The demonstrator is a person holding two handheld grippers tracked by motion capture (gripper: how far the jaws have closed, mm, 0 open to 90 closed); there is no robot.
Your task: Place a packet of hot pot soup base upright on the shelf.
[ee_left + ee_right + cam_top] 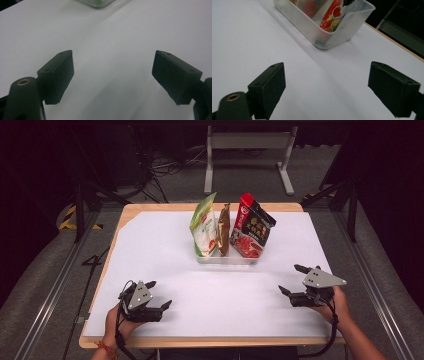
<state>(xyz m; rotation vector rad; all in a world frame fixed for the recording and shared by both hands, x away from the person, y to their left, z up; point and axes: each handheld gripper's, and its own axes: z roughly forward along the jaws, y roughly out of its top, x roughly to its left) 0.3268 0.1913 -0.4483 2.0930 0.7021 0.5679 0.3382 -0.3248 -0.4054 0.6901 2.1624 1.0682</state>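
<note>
Nearest the table's front edge, the left gripper (pixel 160 296) is held low over the white sheet (pixel 225 295), its jaws spread wide with nothing between them; in the left gripper view bare sheet is seen between the two black pads (pixel 58 75). The right gripper (pixel 294 281) is held at the same depth on the other side, jaws likewise parted and empty, and it is pointed toward the clear plastic bin (pixel 329 37).

The step in hand is judged to be a reach for the packets standing in that bin. It is best done by approaching from above, so that a packet's top edge is taken between the pads rather than the bin's wall.

Farther back, near the middle of the table, three upright packets are held in the bin: a green-and-white packet (pixel 204 225) at the left, a slim brown packet (pixel 224 230) in the middle, a red-and-black packet (pixel 252 227) at the right. They are packed close together, so a neighbour could be caught or the light bin dragged. Beyond the table, a grey frame (pixel 247 150) and cables (pixel 165 167) are seen on the floor, well clear.
</note>
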